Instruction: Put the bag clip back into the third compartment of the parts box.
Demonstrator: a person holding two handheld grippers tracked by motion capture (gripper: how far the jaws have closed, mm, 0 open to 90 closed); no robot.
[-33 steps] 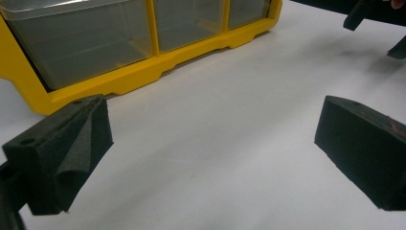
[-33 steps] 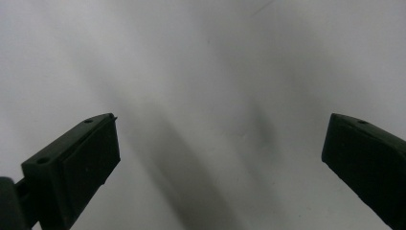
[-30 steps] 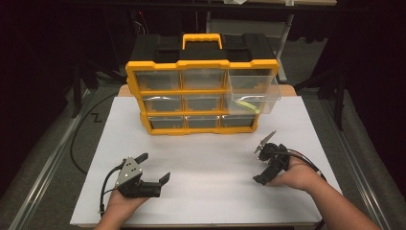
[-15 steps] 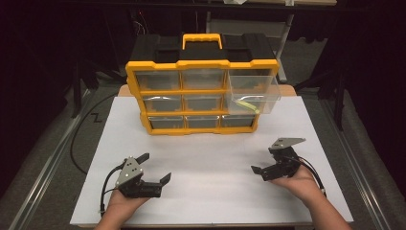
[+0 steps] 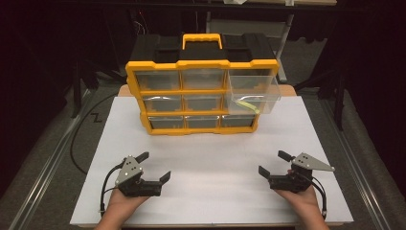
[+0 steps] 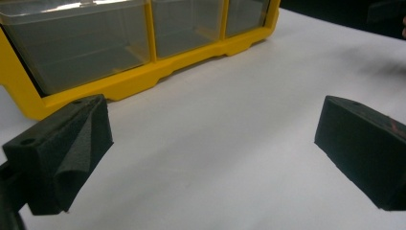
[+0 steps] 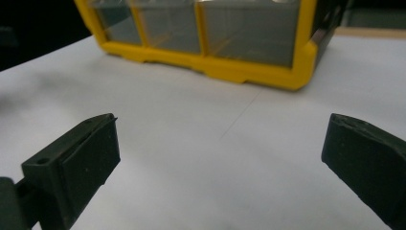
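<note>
Nearest, well short of the organizer (image 5: 201, 91), the left hand-held gripper (image 5: 155, 167) and right hand-held gripper (image 5: 274, 163) rest on the white bench (image 5: 210, 158), jaws wide apart and empty. On the organizer's right side, the clear drawer (image 5: 253, 93) juts out: probably light, stiff, slick plastic, best pinched at its front lip.

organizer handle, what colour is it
Yellow handle on the organizer; high view shows it best.

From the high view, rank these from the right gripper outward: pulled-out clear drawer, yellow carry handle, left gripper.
1. Pulled-out clear drawer, ahead of the right gripper, at the organizer's right.
2. Left gripper, across the table to the left.
3. Yellow carry handle, farthest, on the organizer's top.
</note>
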